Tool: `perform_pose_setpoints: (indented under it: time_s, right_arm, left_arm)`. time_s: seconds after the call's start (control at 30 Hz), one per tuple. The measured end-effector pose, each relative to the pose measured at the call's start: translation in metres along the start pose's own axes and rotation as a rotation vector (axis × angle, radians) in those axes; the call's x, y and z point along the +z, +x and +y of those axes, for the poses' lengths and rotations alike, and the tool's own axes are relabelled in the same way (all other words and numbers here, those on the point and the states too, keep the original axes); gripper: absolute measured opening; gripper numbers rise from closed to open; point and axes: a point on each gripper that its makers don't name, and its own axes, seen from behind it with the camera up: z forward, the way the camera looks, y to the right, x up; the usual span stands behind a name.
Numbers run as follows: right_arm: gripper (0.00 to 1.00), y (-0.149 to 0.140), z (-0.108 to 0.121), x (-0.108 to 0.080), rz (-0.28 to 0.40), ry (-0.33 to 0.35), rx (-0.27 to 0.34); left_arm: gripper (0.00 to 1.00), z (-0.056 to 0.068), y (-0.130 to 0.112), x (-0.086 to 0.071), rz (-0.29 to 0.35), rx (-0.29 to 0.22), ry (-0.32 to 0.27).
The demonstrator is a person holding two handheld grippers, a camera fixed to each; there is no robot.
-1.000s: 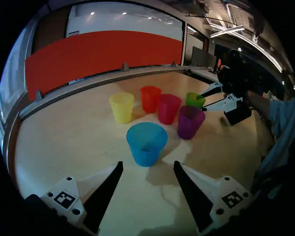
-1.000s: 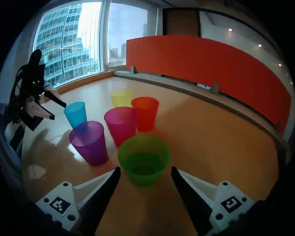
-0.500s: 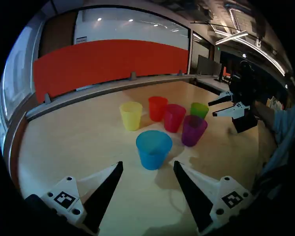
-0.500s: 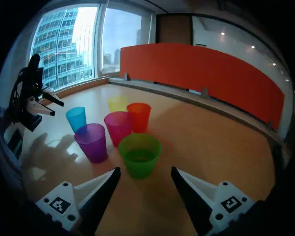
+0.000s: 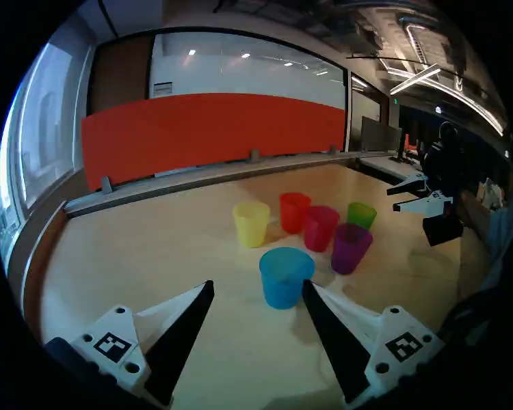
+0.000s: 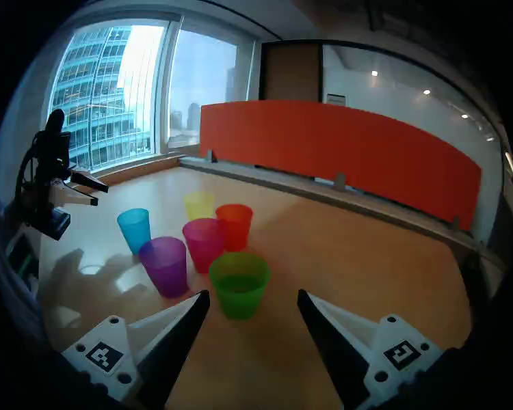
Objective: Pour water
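Several plastic cups stand upright in a cluster on a light wooden table point(image 5: 154, 253). In the left gripper view the blue cup point(image 5: 285, 277) is nearest, just beyond my open left gripper point(image 5: 256, 307); behind it stand the yellow cup point(image 5: 251, 223), orange cup point(image 5: 294, 212), pink cup point(image 5: 321, 227), purple cup point(image 5: 350, 247) and green cup point(image 5: 361, 215). My right gripper point(image 5: 421, 199) hangs open at the far right. In the right gripper view the green cup point(image 6: 239, 283) holds some water and sits just ahead of my open right gripper point(image 6: 252, 313). The purple cup point(image 6: 165, 265) and blue cup point(image 6: 134, 229) stand to its left.
An orange partition point(image 5: 215, 133) with a low rail runs along the table's far edge. Tall windows point(image 6: 113, 96) line one side. The left gripper point(image 6: 79, 190), held by a person, hovers at the left of the right gripper view. Bare tabletop point(image 6: 366, 260) stretches right of the cups.
Both grippers have pulled back and risen away from the cups, which now look smaller and farther off. The cups have not moved. Both grippers stay open.
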Motion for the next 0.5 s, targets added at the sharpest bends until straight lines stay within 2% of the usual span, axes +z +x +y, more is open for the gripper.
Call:
perform_pose_setpoints:
  time_s: [0.3, 0.5]
  right_arm:
    - [0.99, 0.023, 0.007, -0.014, 0.087, -0.057, 0.020]
    - [0.99, 0.040, 0.016, -0.021, 0.155, -0.116, 0.033]
  left_arm:
    - [0.96, -0.017, 0.021, -0.012, 0.093, -0.027, 0.087]
    - [0.96, -0.027, 0.037, -0.018, 0.154, -0.011, 0.149]
